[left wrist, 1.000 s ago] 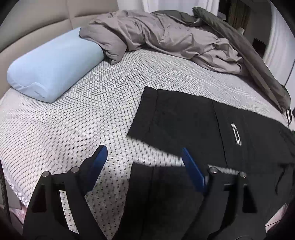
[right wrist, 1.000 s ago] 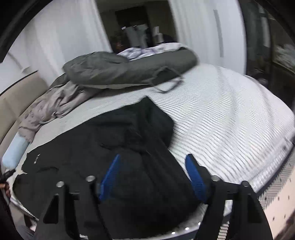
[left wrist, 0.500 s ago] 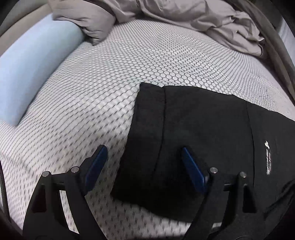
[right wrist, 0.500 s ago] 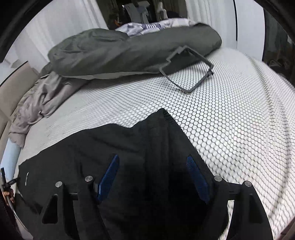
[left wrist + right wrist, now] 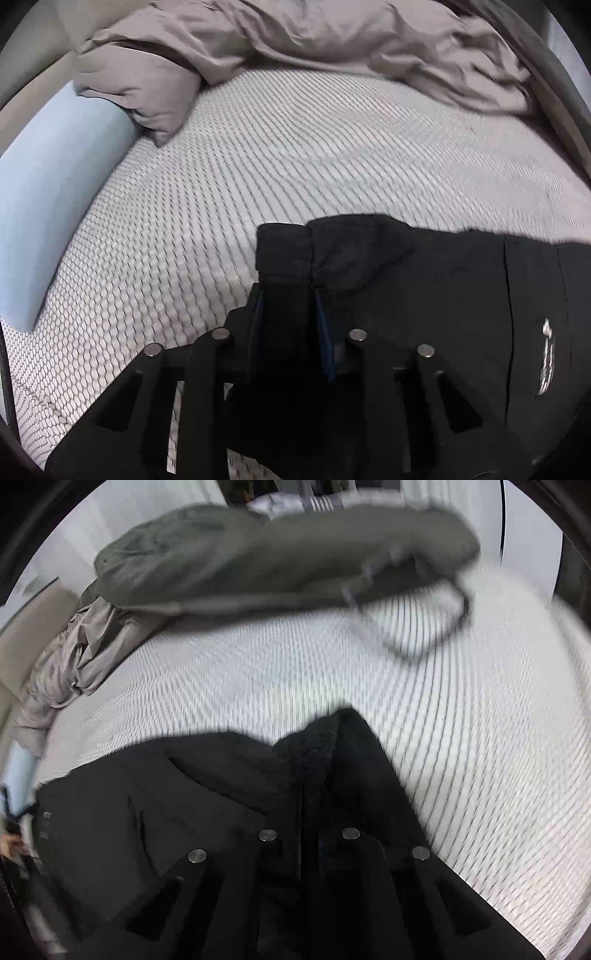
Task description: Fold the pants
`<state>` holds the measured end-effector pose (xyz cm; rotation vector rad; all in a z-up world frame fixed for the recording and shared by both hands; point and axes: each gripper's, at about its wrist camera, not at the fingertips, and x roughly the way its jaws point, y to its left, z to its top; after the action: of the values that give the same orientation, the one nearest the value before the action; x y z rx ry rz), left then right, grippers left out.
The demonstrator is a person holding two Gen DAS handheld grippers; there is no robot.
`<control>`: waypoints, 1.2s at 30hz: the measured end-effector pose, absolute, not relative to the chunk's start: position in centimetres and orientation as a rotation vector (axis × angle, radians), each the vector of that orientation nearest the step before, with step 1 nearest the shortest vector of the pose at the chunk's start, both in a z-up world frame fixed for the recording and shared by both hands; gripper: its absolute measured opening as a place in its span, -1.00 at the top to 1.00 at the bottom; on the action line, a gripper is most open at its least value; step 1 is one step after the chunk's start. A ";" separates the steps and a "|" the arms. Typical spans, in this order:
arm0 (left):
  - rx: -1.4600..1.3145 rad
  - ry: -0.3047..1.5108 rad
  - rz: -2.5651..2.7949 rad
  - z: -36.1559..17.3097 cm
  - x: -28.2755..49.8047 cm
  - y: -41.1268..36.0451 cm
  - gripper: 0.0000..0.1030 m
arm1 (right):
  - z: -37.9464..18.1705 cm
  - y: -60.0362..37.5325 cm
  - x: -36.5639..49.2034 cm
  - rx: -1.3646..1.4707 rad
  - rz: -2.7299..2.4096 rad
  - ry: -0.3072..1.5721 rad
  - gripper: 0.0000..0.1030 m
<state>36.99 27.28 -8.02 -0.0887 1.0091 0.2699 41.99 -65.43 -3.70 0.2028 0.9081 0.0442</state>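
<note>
Black pants (image 5: 424, 288) lie spread on the honeycomb-patterned bed (image 5: 295, 155). In the left wrist view my left gripper (image 5: 288, 295) has one hemmed end of the pants bunched between its blue pads. Its jaws are closing and the pads press on the fabric. A small white logo (image 5: 546, 354) shows on the pants to the right. In the right wrist view my right gripper (image 5: 308, 794) is shut on a raised peak of the pants (image 5: 166, 794) at the other end. The gripped fabric hides its fingertips.
A light blue pillow (image 5: 44, 206) and a beige headboard (image 5: 33, 66) are at the left. A crumpled grey-brown duvet (image 5: 314, 40) lies across the far side. A dark olive cover (image 5: 277, 557) with a strap loop (image 5: 436, 627) is behind the pants. A hand (image 5: 9, 843) shows at the left edge.
Both grippers moved forward and down onto the pants. Each went from wide open to pinched on the black fabric, which now bunches up between the jaws.
</note>
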 end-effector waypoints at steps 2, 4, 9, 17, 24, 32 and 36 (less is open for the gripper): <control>-0.119 0.993 0.313 -7.9 38.6 27.9 0.62 | -2.5 -65.9 43.5 0.231 -0.009 0.839 0.91; -0.132 1.029 0.344 -8.2 40.2 28.2 0.60 | -2.2 -66.3 44.8 0.253 -0.042 0.833 0.79; -0.201 0.979 0.294 -5.6 37.5 28.4 -0.04 | -1.9 -66.5 43.1 0.304 -0.008 0.885 -0.06; -0.261 0.823 0.285 -0.2 22.3 27.1 -0.72 | 3.4 -67.9 27.2 0.352 0.040 0.675 -0.94; -0.305 0.799 0.301 -1.0 8.6 23.7 -0.90 | 1.9 -67.8 15.4 0.402 0.049 0.658 -0.97; -0.490 0.823 0.207 -4.5 0.1 22.8 -0.35 | 0.2 -66.6 7.6 0.424 0.097 0.642 -0.97; -0.541 0.854 0.105 -6.2 -0.3 22.1 -0.14 | -0.8 -66.8 5.5 0.468 0.100 0.643 -0.97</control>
<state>-0.33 22.14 -6.25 -0.5412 0.8542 0.1048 5.52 -66.75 -0.77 0.4683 0.6426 0.0998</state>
